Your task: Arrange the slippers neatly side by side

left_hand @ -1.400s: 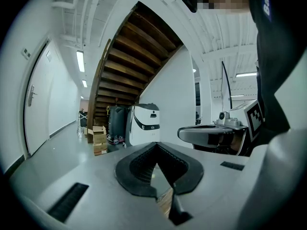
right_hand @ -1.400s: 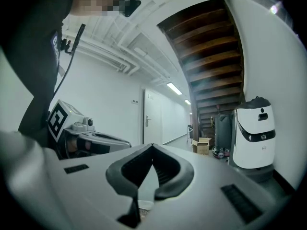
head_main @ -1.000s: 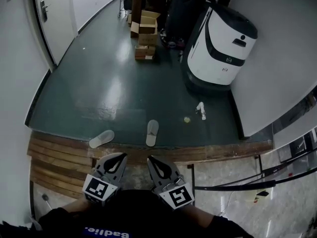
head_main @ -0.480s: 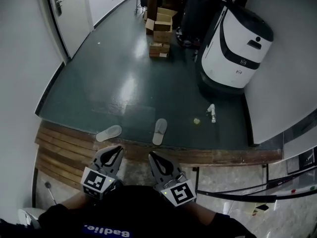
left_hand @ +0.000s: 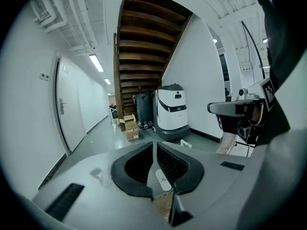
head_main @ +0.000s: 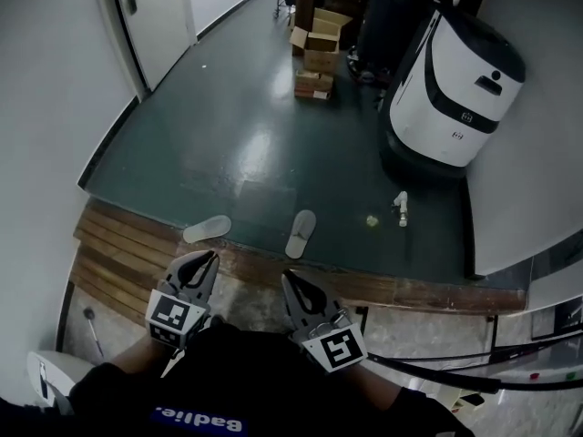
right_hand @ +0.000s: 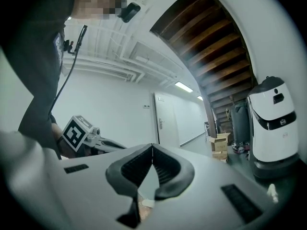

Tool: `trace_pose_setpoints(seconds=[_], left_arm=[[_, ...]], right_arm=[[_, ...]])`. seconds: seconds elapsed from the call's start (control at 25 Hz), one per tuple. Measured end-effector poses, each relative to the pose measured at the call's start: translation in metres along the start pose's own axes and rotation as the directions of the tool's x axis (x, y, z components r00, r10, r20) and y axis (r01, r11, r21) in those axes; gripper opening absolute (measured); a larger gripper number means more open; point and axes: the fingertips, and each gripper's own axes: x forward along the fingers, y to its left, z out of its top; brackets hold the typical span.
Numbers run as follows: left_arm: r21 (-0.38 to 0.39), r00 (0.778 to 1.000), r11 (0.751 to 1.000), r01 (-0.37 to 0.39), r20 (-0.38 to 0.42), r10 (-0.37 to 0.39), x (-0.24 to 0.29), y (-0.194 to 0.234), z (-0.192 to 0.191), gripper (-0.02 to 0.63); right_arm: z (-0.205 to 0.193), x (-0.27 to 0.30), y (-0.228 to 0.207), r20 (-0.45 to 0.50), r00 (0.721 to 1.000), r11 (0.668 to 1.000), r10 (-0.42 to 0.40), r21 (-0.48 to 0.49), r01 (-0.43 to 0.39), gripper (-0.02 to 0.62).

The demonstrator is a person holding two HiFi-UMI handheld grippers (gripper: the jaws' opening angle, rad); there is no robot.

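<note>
- Clothing of the person (head_main: 228,381), dark cloth, fills the bottom middle of the head view.
- The left gripper (head_main: 210,256), grey with black pads and a black-and-white marker cube, is just above it, left of centre. In its own view the left gripper (left_hand: 153,143) has its jaws closed together, tip against tip, and nothing is held between them.
- The right gripper (head_main: 287,277), of the same kind, is just beside it, at the lower centre. In its own view the right gripper (right_hand: 152,146) also has the jaws closed together, and they hold nothing.
- Both grippers are over the pale stone tile floor (head_main: 255,303), in front of the brown wooden strip (head_main: 401,289) that crosses the frame.
- Just beyond this strip, on the dark green glossy floor (head_main: 246,126), the two slippers lie near the middle of the frame.
- The left pale grey slipper (head_main: 207,229) lies slanted, almost across the frame.
- The right pale grey slipper (head_main: 301,233) points nearly straight up the frame. The two are apart and not parallel.
- Right of them lie a small yellowish scrap (head_main: 372,219) and a small white bottle (head_main: 401,209).
- The big white-and-black rounded machine (head_main: 455,80) stands at the upper right.
- The brown cardboard boxes (head_main: 314,57) are at the top middle, and the white door (head_main: 159,12) is at the upper left.
</note>
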Motion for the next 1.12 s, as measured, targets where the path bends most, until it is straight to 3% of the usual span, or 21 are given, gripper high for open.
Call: trace_pose_setpoints(seconds=[0.32, 0.44, 0.6, 0.8, 1.0, 1.12], left_arm=[[-0.018, 0.999, 1.000, -0.020, -0.051, 0.019, 0.011, 0.005, -0.026, 0.023], [-0.025, 0.997, 0.999, -0.037, -0.067, 0.035, 0.020, 0.025, -0.044, 0.041], [-0.029, 0.988, 0.998, -0.050, -0.145, 0.045, 0.034, 0.067, -0.084, 0.045], [0.019, 0.972, 1.000, -0.021, -0.234, 0.025, 0.056, 0.119, -0.127, 0.057], [0.076, 0.962, 0.996, 0.038, -0.272, -0.015, 0.094, 0.167, -0.155, 0.058], [0.068, 0.945, 0.994, 0.081, -0.324, -0.055, 0.119, 0.191, -0.186, 0.080]], right_arm=[[-0.012, -0.001, -0.006, -0.029, 1.000, 1.000, 0.001, 0.016, 0.000, -0.002], [-0.018, 0.006, -0.008, -0.047, 0.999, 1.000, -0.014, 0.016, 0.015, -0.002], [-0.027, 0.026, -0.012, -0.081, 0.996, 0.999, -0.046, 0.011, 0.047, -0.002], [-0.034, 0.060, -0.015, -0.122, 0.988, 0.995, -0.099, 0.007, 0.100, -0.002], [-0.036, 0.107, -0.022, -0.149, 0.977, 0.988, -0.153, -0.009, 0.154, -0.002], [-0.044, 0.132, -0.027, -0.180, 0.965, 0.982, -0.189, -0.012, 0.190, -0.002]])
